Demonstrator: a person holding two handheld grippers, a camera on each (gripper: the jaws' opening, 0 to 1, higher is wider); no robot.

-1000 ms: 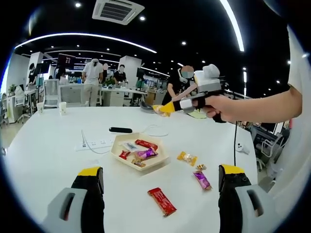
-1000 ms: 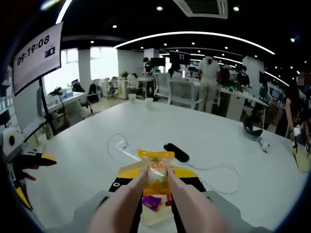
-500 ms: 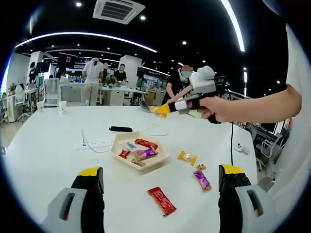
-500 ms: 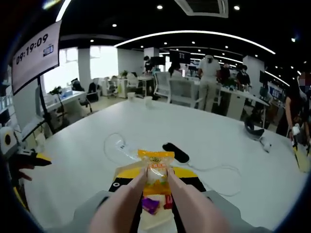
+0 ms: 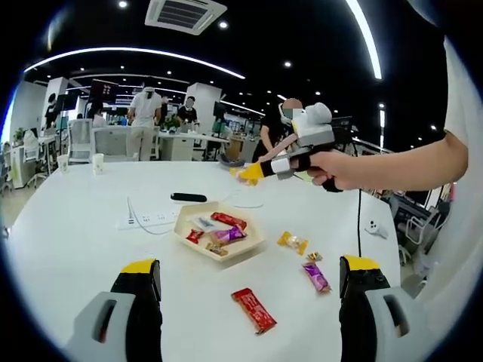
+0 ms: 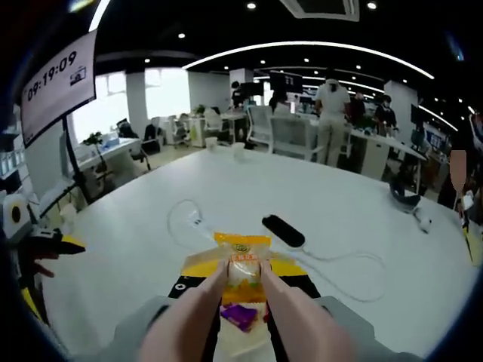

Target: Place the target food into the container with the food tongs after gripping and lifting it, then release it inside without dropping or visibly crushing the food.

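Meanwhile my right tongs (image 6: 243, 280) stay clamped on the yellow snack packet (image 6: 241, 259), which has drifted over the hexagonal tray (image 5: 219, 240) now directly beneath them; lowering comes next, I judge. My left tongs (image 5: 249, 290) hang apart above the bench (image 5: 68, 226).

The left gripper view looks level across the table (image 5: 68, 226); the right gripper view looks steeply down, close above the shared tray (image 5: 249, 245).

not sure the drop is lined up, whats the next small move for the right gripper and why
Probably lower the right gripper, shut on the yellow wrapped snack, toward the cream hexagonal tray before opening. It is held well above the table, with the tray's purple packet showing just beneath.
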